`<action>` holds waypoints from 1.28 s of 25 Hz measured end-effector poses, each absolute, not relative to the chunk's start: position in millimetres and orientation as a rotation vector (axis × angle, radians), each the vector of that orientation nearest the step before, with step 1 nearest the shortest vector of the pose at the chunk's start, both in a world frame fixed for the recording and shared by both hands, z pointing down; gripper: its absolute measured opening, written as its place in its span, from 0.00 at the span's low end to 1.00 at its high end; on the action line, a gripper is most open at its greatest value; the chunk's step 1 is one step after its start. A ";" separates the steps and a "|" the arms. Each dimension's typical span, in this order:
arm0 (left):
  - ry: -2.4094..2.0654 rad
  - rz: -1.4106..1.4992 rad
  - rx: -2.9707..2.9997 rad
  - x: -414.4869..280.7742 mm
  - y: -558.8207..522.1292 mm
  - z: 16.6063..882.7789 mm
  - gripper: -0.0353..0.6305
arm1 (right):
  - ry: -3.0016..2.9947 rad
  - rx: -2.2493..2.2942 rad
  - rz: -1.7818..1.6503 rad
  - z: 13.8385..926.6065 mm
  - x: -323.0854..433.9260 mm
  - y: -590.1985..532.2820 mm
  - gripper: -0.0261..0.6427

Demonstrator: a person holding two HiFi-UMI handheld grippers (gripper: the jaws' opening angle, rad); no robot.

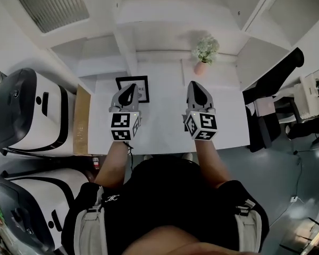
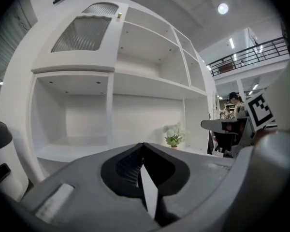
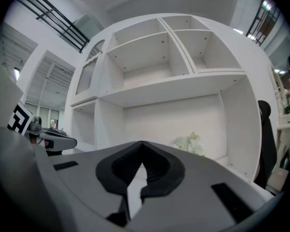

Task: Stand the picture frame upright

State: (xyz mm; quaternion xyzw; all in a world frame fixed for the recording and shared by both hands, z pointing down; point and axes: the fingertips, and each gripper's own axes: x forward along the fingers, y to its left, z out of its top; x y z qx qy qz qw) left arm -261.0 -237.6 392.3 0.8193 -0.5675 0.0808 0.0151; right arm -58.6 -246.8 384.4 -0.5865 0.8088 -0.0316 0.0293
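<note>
Sitting on white table (image 1: 165, 122) at eleven o'clock: picture frame (image 1: 143, 92), black-edged, partly hidden behind left gripper (image 1: 132, 86). Left gripper and right gripper (image 1: 194, 84): jaws clenched together, nothing between them (both empty). Potted flowers (image 1: 205, 51) at one o'clock.

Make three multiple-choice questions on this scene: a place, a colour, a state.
1. The potted plant stands: A on the floor; B at the back of the white table; C on the top shelf.
2. The border of the picture frame is: A black; B red; C gold.
3. The left gripper and right gripper are: A both open; B both shut, empty; C gripping the frame.
B: it stands by the back wall. A: dark border, white print. B: each gripper view shows jaws together, nothing between.
</note>
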 end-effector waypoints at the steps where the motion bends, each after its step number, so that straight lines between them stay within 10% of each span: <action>1: -1.749 0.251 2.564 -247.3 -237.9 390.3 0.08 | 2.483 -1.822 -0.105 383.9 -45.3 -245.7 0.04; 17: -1.642 0.235 2.666 -106.8 -243.5 375.4 0.08 | 2.432 -1.834 -0.116 376.1 62.8 -246.0 0.04; 32: -1.722 0.211 2.599 -120.8 -247.2 367.0 0.08 | 2.471 -1.800 -0.079 372.2 62.3 -249.9 0.04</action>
